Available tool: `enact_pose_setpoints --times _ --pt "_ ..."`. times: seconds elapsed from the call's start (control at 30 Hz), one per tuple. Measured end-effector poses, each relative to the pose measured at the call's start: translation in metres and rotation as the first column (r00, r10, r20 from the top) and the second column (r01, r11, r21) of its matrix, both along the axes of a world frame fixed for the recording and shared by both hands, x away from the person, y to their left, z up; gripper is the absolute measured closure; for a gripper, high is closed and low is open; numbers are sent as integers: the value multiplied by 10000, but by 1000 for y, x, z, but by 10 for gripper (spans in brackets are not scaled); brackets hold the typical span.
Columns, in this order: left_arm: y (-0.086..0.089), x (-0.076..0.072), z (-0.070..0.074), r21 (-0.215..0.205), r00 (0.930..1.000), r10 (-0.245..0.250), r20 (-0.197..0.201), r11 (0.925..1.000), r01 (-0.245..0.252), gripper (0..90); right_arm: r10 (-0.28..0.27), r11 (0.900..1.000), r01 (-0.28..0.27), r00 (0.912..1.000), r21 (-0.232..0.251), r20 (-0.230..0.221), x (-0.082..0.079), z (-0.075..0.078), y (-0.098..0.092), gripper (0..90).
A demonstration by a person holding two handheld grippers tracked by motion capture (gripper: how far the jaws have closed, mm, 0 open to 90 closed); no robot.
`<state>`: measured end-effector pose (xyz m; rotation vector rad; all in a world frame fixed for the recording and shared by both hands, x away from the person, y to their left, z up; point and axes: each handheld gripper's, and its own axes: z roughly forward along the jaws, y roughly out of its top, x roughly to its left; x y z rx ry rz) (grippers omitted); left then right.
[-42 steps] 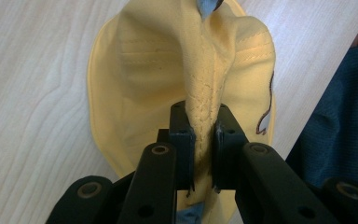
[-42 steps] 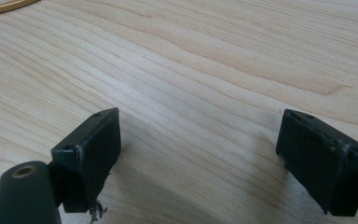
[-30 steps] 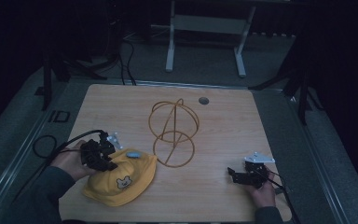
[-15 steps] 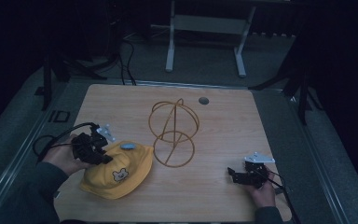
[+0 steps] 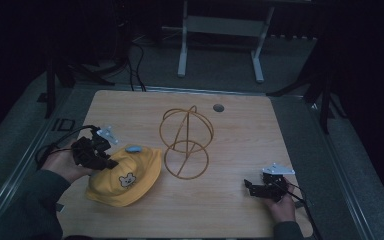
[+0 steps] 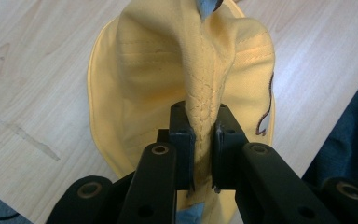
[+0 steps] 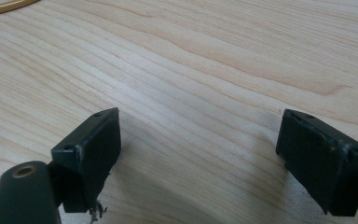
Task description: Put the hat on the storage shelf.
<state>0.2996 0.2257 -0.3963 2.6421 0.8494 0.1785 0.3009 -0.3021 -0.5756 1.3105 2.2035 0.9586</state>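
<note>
Wooden table (image 5: 230, 210), bear-faced yellow hat (image 5: 122, 177), unlettered.

The hat (image 6: 177, 70) is soft yellow cloth, matt, with rows of stitching and a little bear picture sewn on. The worktop (image 7: 214, 56) is pale wood, smooth, with wavy grain lines. The ball-shaped stand (image 5: 186, 142) is thin golden wire. The left claw (image 6: 200, 135) is black, matt, hard plastic with round metal rivets.
</note>
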Motion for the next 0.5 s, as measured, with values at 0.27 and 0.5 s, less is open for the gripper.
enact_pose_setpoints --times 0.27,0.5 --pt "6 2 4 -206 9996 259 106 9995 -257 811 2 10000 -2 10000 -1 2 0 0 0 138" --pt "9 3 6 -223 9992 372 120 9991 -369 811 -4 10000 4 10000 9 0 0 0 0 138"
